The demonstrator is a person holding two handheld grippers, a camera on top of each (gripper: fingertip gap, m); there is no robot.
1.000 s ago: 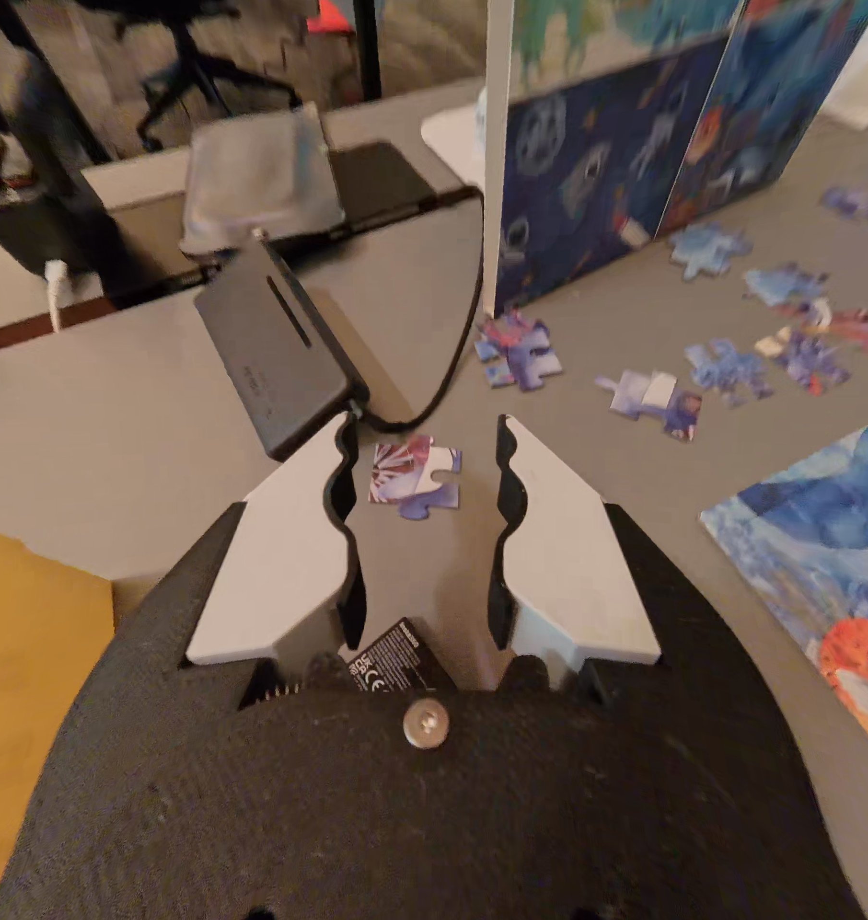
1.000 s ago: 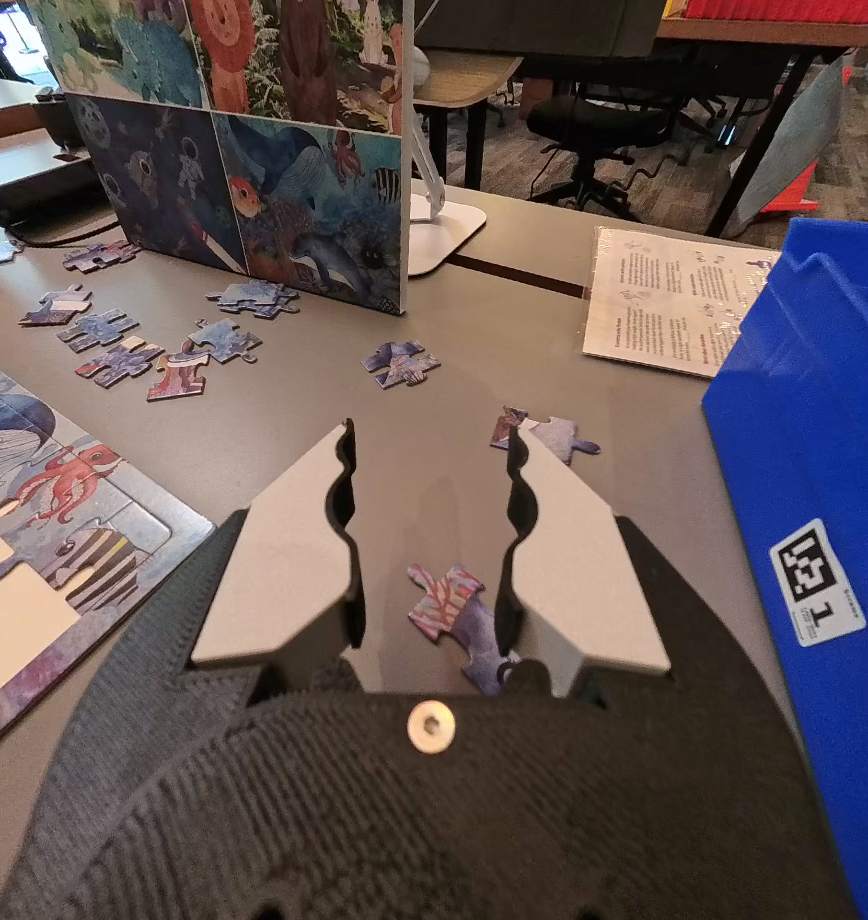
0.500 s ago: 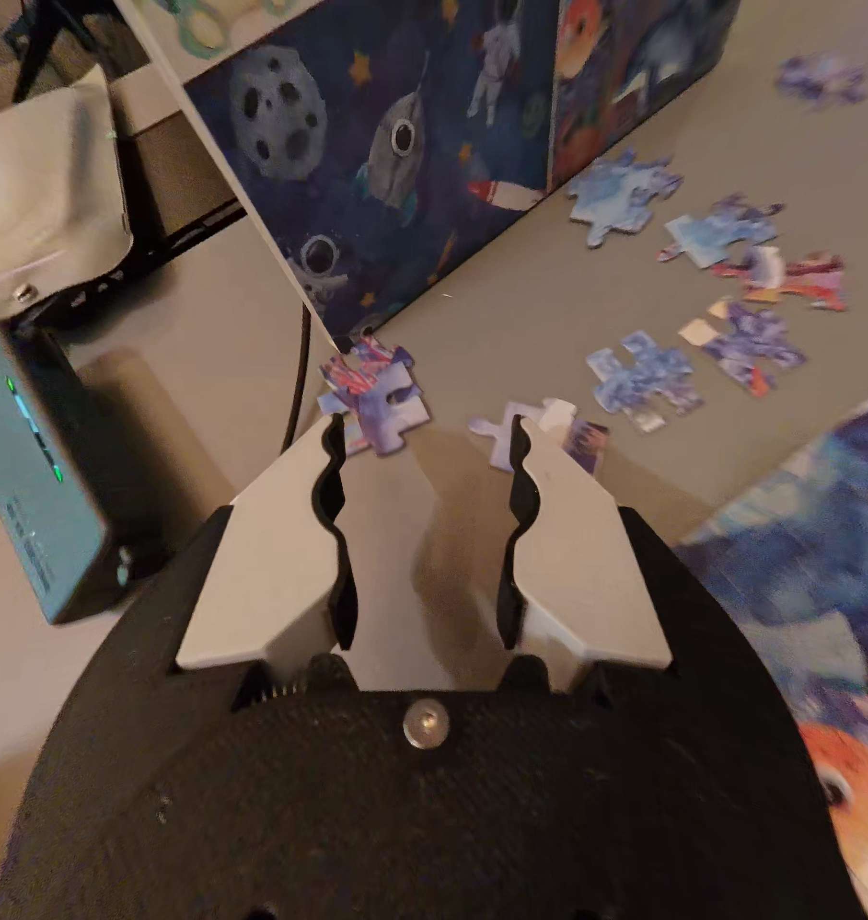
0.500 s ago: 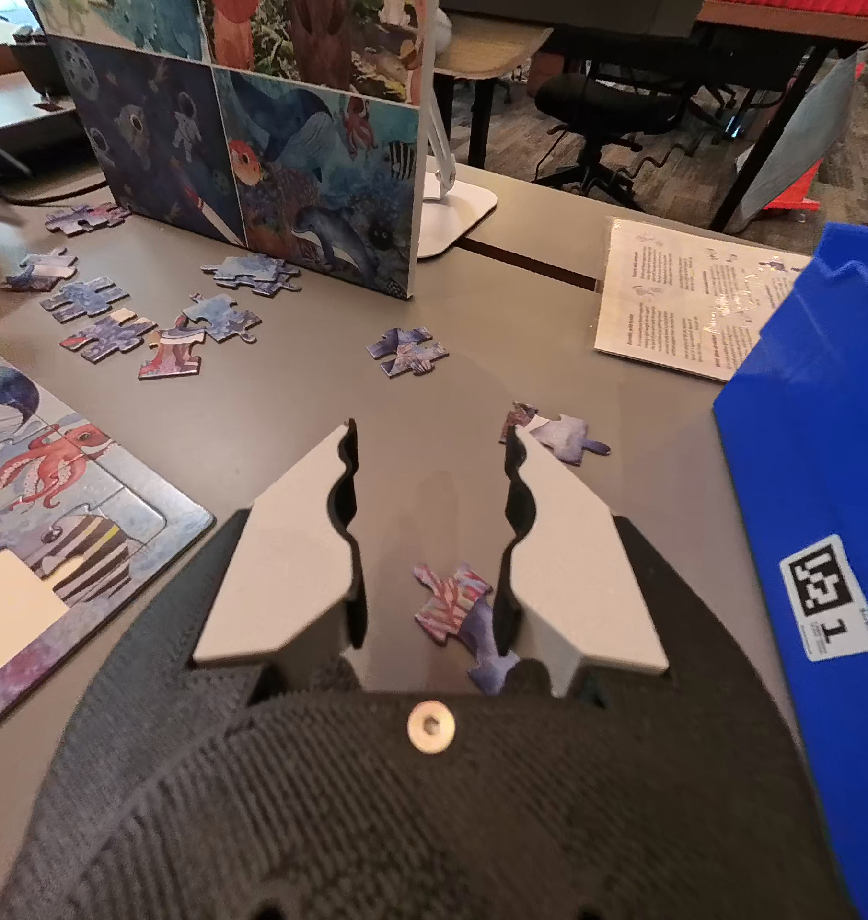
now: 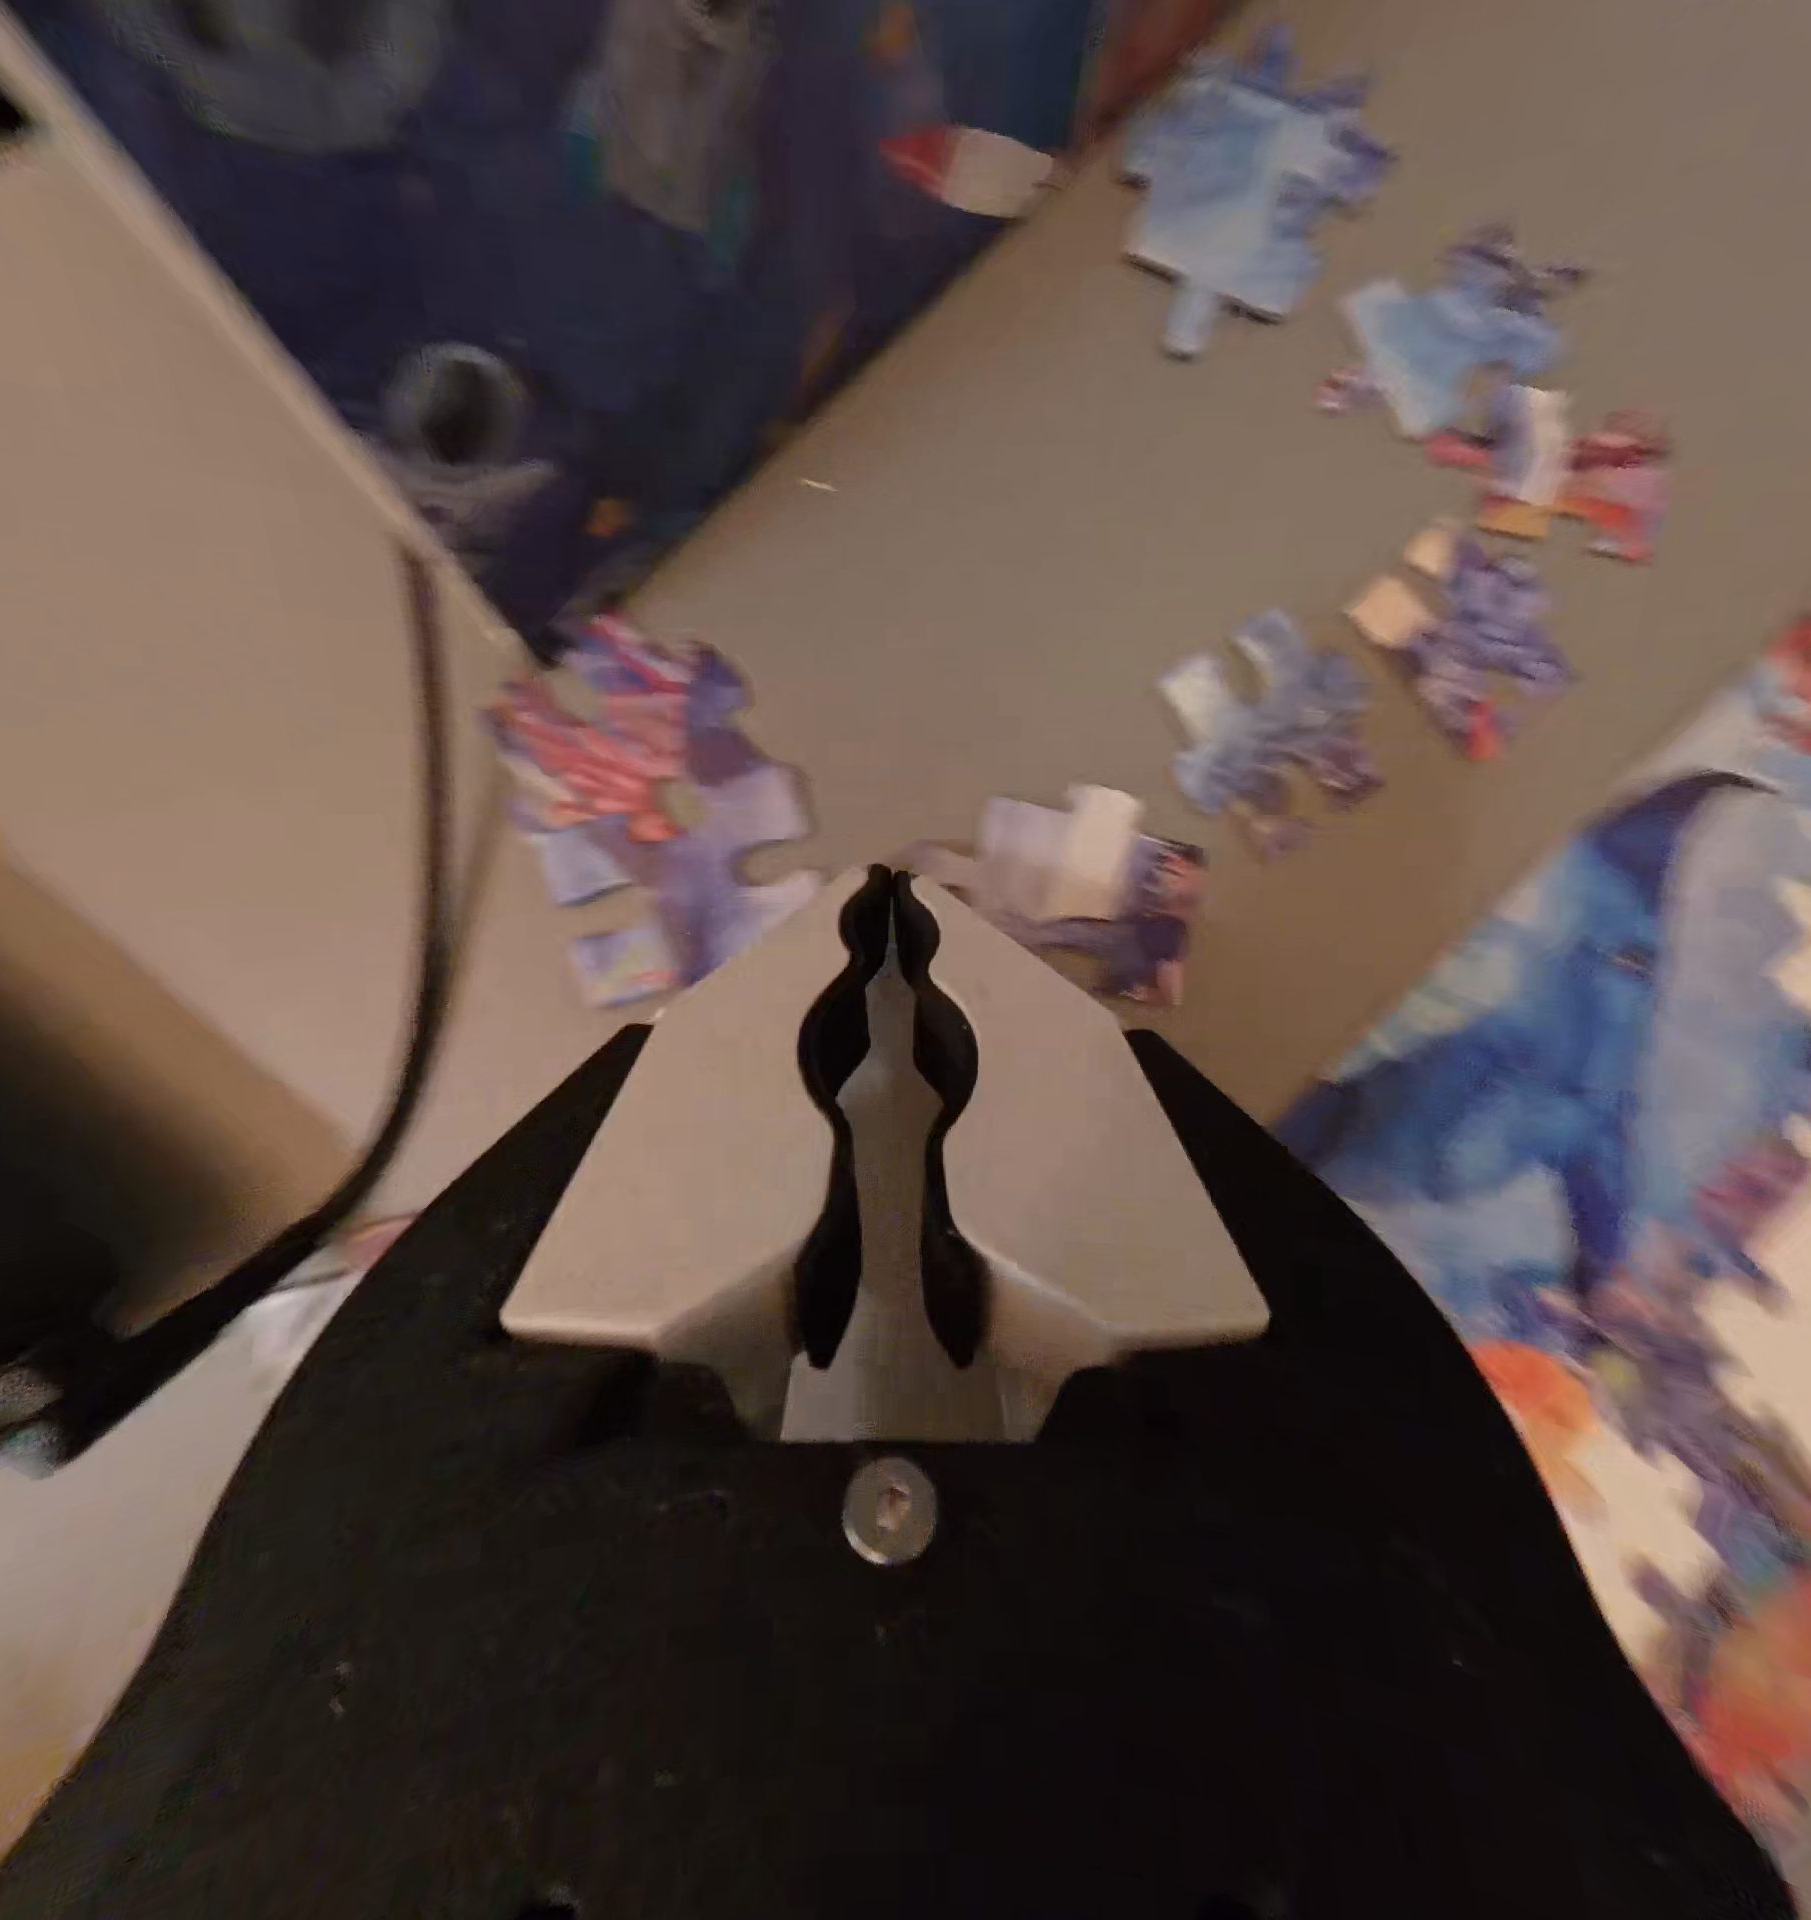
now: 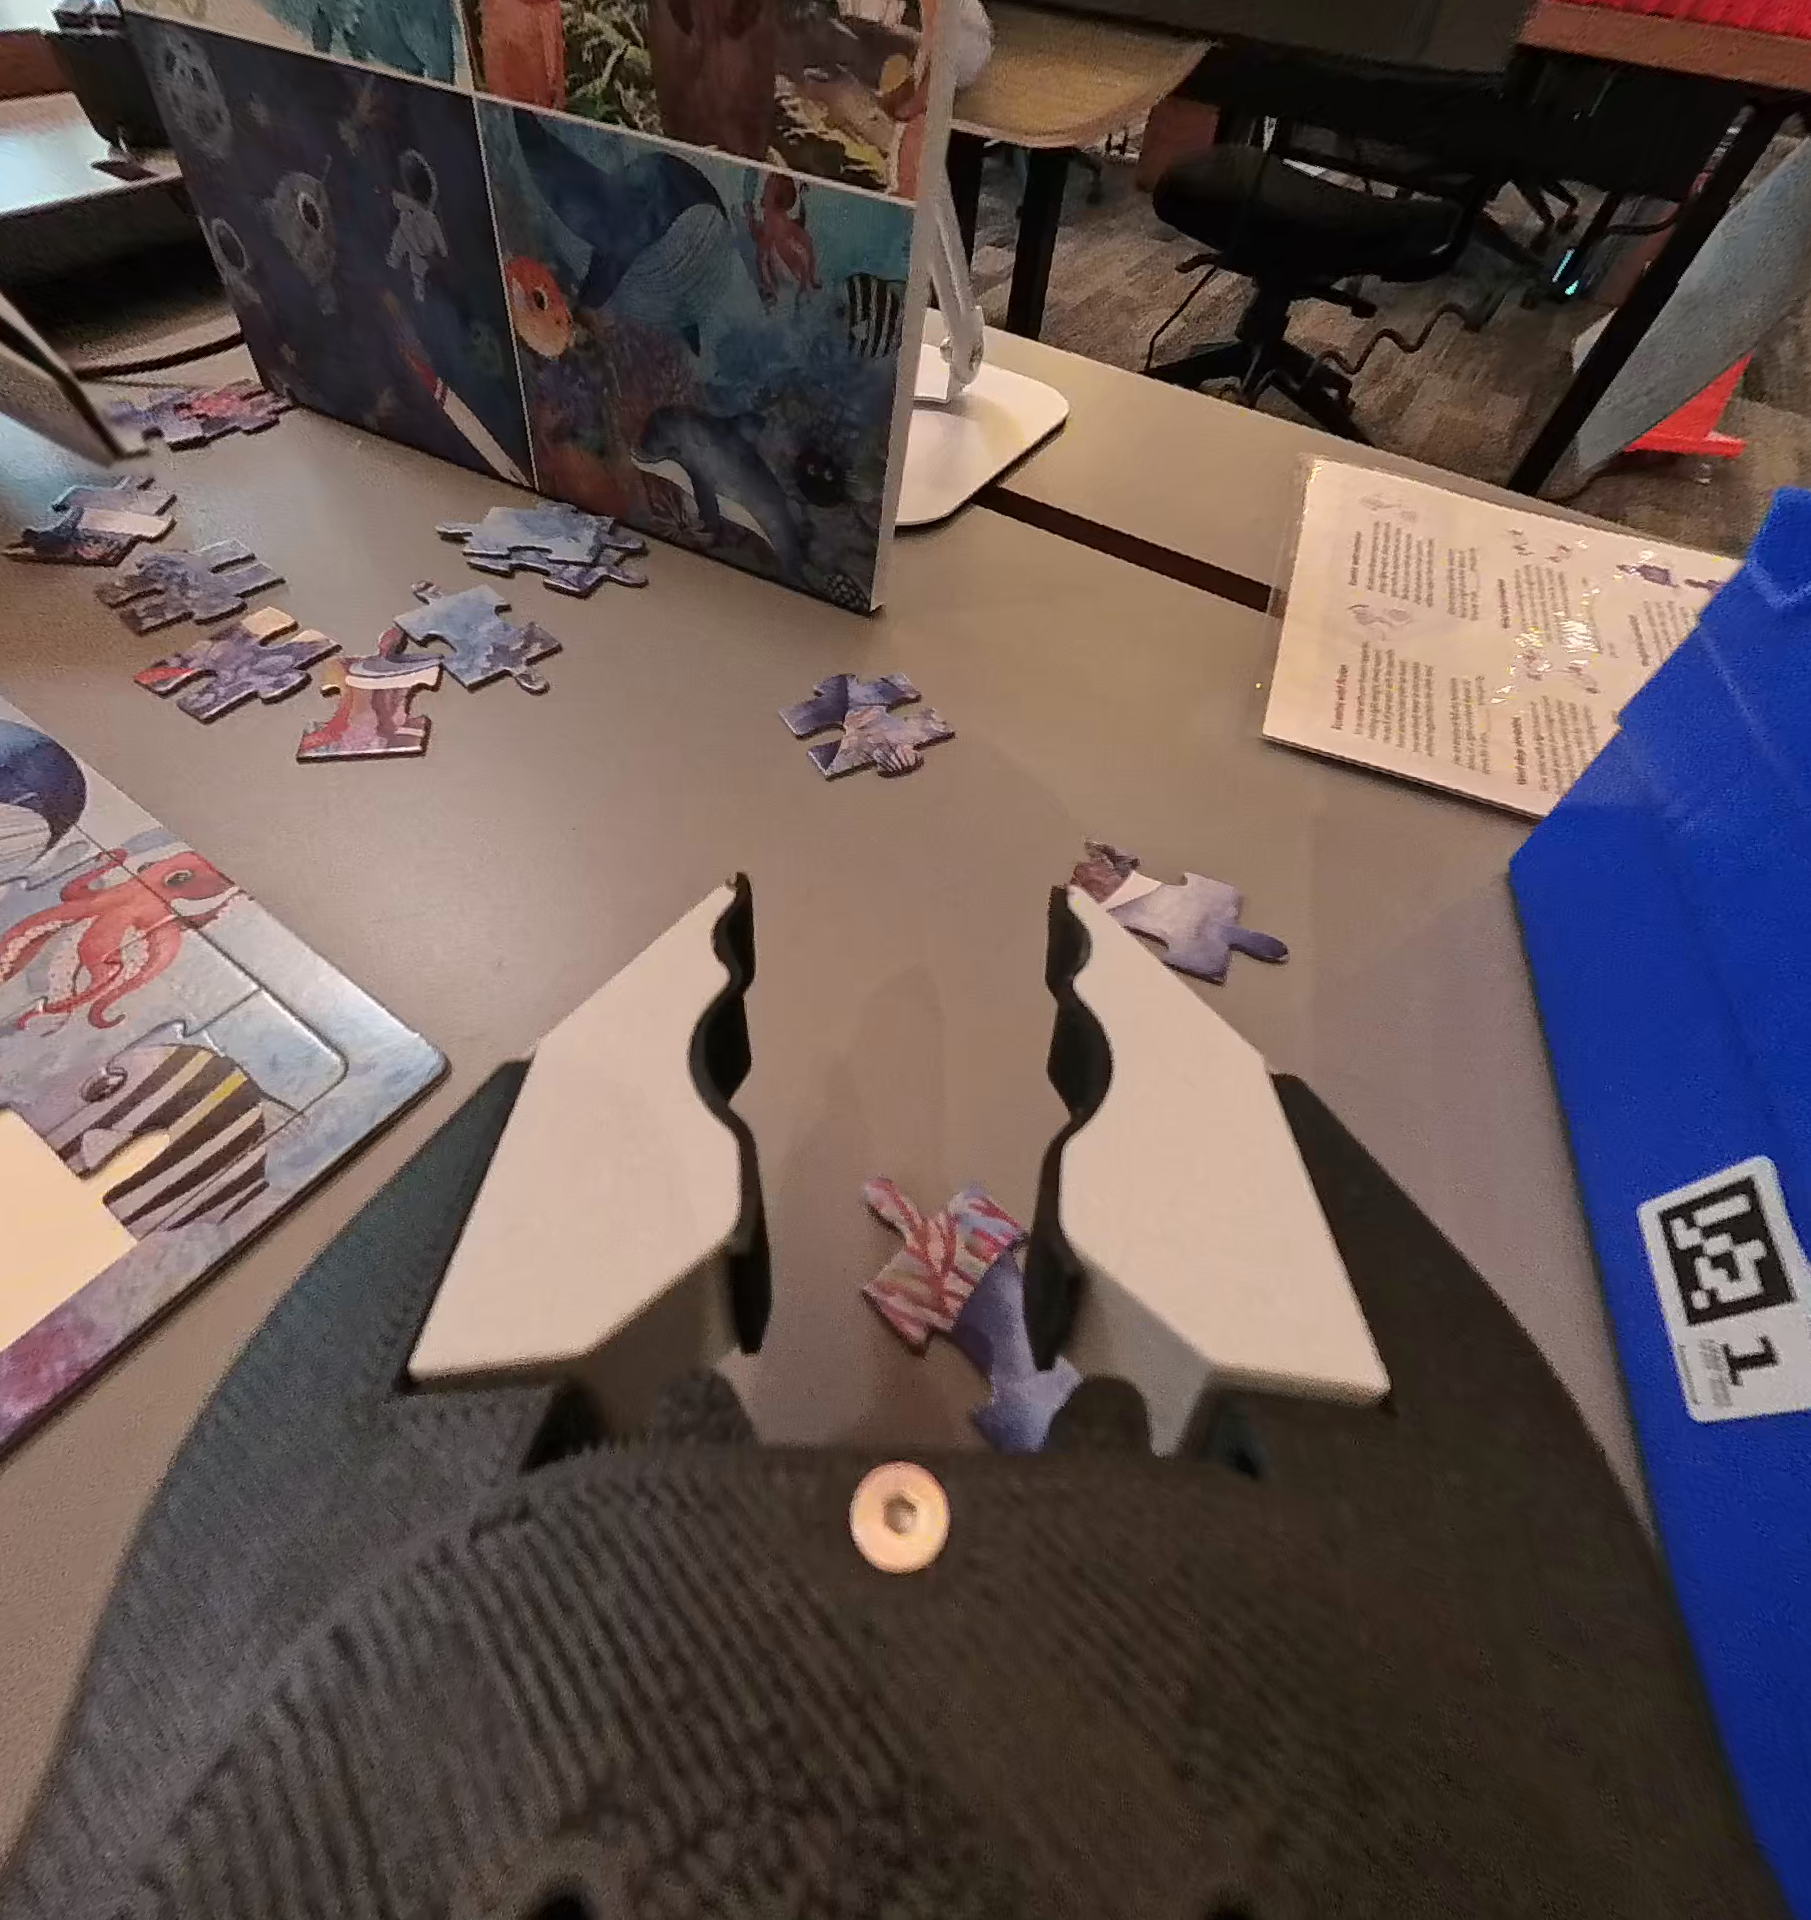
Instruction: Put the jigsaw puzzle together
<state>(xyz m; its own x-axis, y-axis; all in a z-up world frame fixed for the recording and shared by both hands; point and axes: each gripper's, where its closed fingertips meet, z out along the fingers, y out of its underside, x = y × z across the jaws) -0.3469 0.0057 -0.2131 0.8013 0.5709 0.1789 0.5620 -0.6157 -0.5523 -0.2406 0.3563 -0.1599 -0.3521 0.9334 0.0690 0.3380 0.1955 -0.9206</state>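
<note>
A: Puzzle board (image 6: 257,1049) lies left, partly filled; loose pieces (image 6: 226,665) sit far-left by the picture box (image 6: 589,312).
B: Left gripper (image 5: 888,878) is pressed together, empty; right gripper (image 6: 896,899) spread, idle.
A: Open it wide, then pinch 1 piece's (image 5: 662,790) edge squarely.

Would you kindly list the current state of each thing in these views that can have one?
Left gripper: shut, nothing visibly between its fingers.
Right gripper: open, empty.
Pink-striped purple jigsaw piece: flat on the grey table, loose between the right fingers.
Partly assembled sea-scene puzzle board: incomplete, a pale gap showing.
Picture-covered puzzle box: standing upright.
Blue plastic bin: contents not visible.
</note>
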